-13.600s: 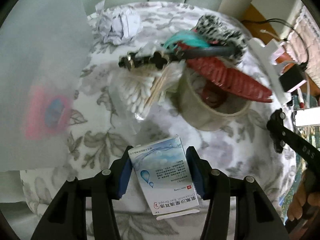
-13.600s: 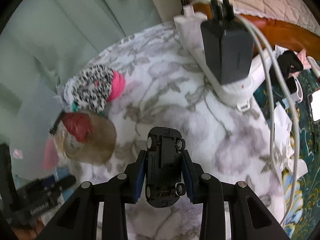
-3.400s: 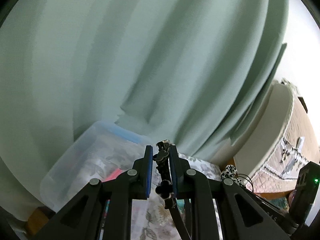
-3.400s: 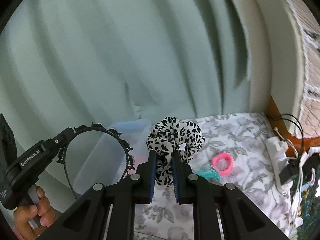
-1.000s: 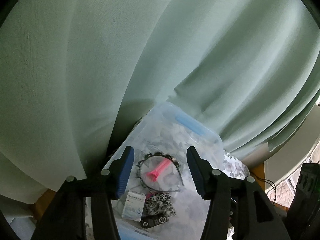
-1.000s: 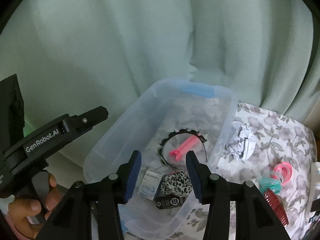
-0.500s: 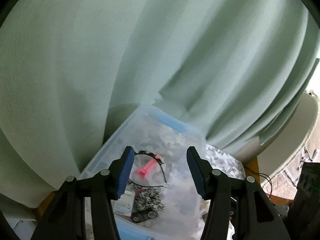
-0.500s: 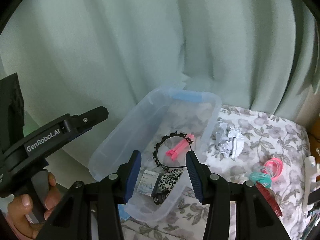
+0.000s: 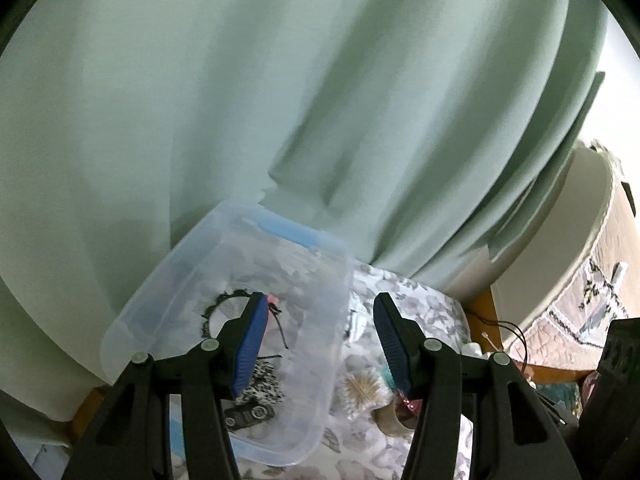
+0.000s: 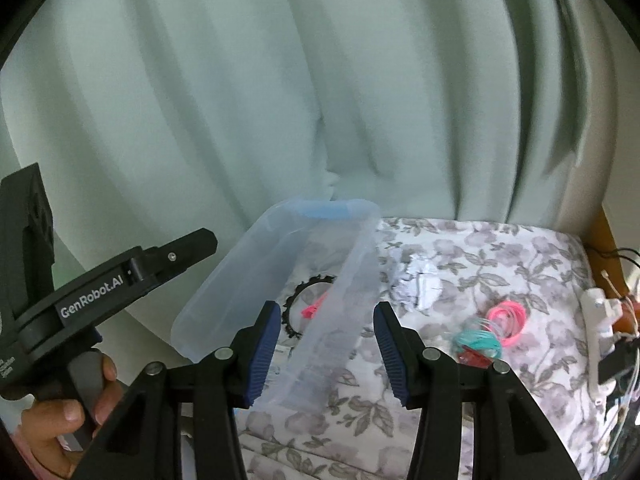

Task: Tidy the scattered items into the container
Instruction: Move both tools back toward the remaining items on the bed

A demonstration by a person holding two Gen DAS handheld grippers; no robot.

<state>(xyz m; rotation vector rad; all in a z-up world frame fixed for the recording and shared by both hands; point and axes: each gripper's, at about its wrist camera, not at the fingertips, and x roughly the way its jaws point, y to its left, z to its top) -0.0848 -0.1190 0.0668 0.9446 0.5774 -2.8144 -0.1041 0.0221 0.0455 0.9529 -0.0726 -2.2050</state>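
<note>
Both tongs stand wide open with nothing between their blue pads: the left tongs [image 9: 318,346] fill the bottom of the left wrist view and the right tongs [image 10: 326,350] the bottom of the right wrist view. In the right view the left tool is also seen at the left edge, held by a hand [image 10: 60,424]. Just beyond the tips sits the clear plastic bin [image 9: 132,320] on the flowered tabletop [image 10: 500,252], in the lower middle of both frames, against the green curtain [image 9: 280,100]. Some things already lie inside it — a black headband [image 9: 224,300] with a pink clip [image 10: 314,308] near the bin's middle, a spotted hair tie [image 9: 266,382] and a small black toy car [image 9: 250,414] toward the bottom of the left view. Others lie outside on the cloth: a ball of crumpled paper [image 10: 420,276] just right of the bin wall, a pink coil [image 10: 508,316] and a teal coil [image 10: 478,340] in the lower right of the right view with something red [image 10: 472,356] under the teal one. In the left view a bundle of cotton swabs [image 9: 360,390] and a roll of tape [image 9: 394,420] sit between the right-hand pad and the bin. So the tidying looks partly done — several pieces are in the bin, at least half a dozen are left out.
</note>
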